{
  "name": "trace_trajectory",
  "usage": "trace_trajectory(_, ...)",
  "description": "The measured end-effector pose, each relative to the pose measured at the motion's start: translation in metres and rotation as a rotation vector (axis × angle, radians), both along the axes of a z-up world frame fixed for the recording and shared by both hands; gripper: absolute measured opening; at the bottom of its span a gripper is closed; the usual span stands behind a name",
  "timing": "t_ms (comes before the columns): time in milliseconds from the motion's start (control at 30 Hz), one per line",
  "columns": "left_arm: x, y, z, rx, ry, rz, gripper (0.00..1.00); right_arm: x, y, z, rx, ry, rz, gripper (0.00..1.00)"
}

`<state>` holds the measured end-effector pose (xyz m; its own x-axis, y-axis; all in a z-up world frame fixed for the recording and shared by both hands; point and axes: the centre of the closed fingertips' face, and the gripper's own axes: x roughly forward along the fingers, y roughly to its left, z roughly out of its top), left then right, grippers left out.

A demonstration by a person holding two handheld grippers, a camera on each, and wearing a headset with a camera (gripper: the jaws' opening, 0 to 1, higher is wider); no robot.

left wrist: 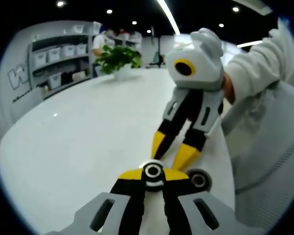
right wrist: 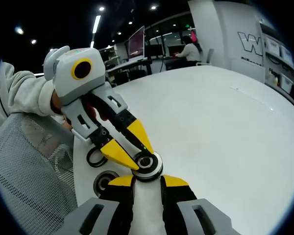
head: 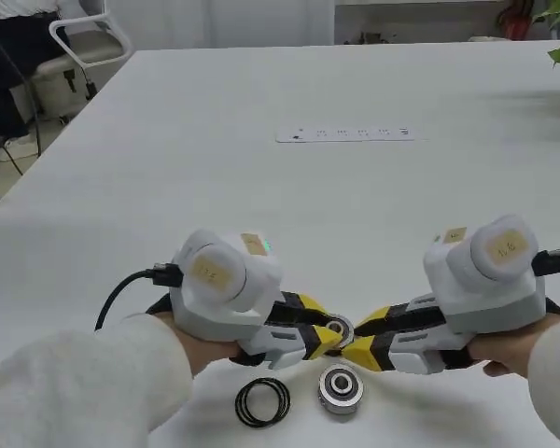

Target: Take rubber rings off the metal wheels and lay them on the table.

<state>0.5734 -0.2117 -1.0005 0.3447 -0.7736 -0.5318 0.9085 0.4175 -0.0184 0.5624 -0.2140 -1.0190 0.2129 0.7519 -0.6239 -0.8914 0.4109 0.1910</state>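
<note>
Left gripper (left wrist: pixel 154 175) is clamped on a metal wheel (right wrist: pixel 148 165), yellow tips pinching it from both sides and holding it just clear of the table (head: pixel 261 187).

Right gripper (left wrist: pixel 172 148) faces it head-on. Its jaws are parted a little, with the tips right at the held wheel's rim. Can't tell if they've got a bite on a ring; too small to see.

Loose rubber rings (head: pixel 262 402) lie flat on the table, on the person's side of the held wheel and toward the left gripper. A second wheel (head: pixel 340 388) sits on the table directly on the person's side of the held wheel, just beside the rings.

Step in hand, as I read it: peel a ring off the held wheel.

How to do it well:
- Keep the left clamp firm on the wheel's faces, not on the rubber, or the ring is pinned.
- Right tips should nip only the rubber at the rim, on the side away from the left tips.
- Roll the ring over the rim edge, then pull along the axle line; don't yank sideways or the wheel twists out of the clamp.
- Drop the ring next to the pile, clear of the second wheel.

Risks: the ring snaps back, or the held wheel slips.
</note>
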Motion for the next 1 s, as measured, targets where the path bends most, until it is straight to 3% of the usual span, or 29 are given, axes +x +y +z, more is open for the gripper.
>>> trace_trajectory(200,0.000,0.000,0.000,0.001,-0.010,0.003,0.14,0.000,-0.001,-0.002,-0.013,-0.046,0.037,0.14)
trace_trajectory(267,0.000,0.001,0.000,0.002,-0.011,0.005,0.14,-0.001,-0.006,-0.005,-0.061,-0.091,0.080,0.03)
trace_trajectory(300,0.000,0.000,0.000,0.000,-0.010,0.005,0.14,0.004,-0.006,-0.002,-0.056,-0.138,0.077,0.00)
trace_trajectory(333,0.000,0.001,0.000,-0.001,-0.010,0.006,0.14,-0.001,-0.004,-0.003,-0.051,-0.105,0.073,0.00)
trace_trajectory(467,-0.001,0.001,0.000,0.003,-0.017,0.005,0.14,0.002,-0.005,-0.003,-0.068,-0.106,0.059,0.00)
trace_trajectory(567,-0.001,0.001,0.000,0.008,-0.024,0.001,0.14,0.006,-0.007,-0.004,-0.046,0.005,-0.051,0.00)
trace_trajectory(700,-0.001,0.001,0.000,0.014,-0.033,-0.004,0.14,0.008,-0.009,-0.003,-0.003,0.065,-0.107,0.00)
trace_trajectory(800,-0.001,0.001,0.000,0.016,-0.037,-0.007,0.14,0.009,-0.011,-0.001,0.028,0.142,-0.175,0.00)
trace_trajectory(900,0.000,0.001,0.000,0.015,-0.037,-0.007,0.14,0.012,-0.012,0.001,0.035,0.130,-0.183,0.00)
trace_trajectory(1000,0.000,0.001,0.000,0.016,-0.040,-0.007,0.14,0.014,-0.012,0.006,0.076,0.155,-0.216,0.00)
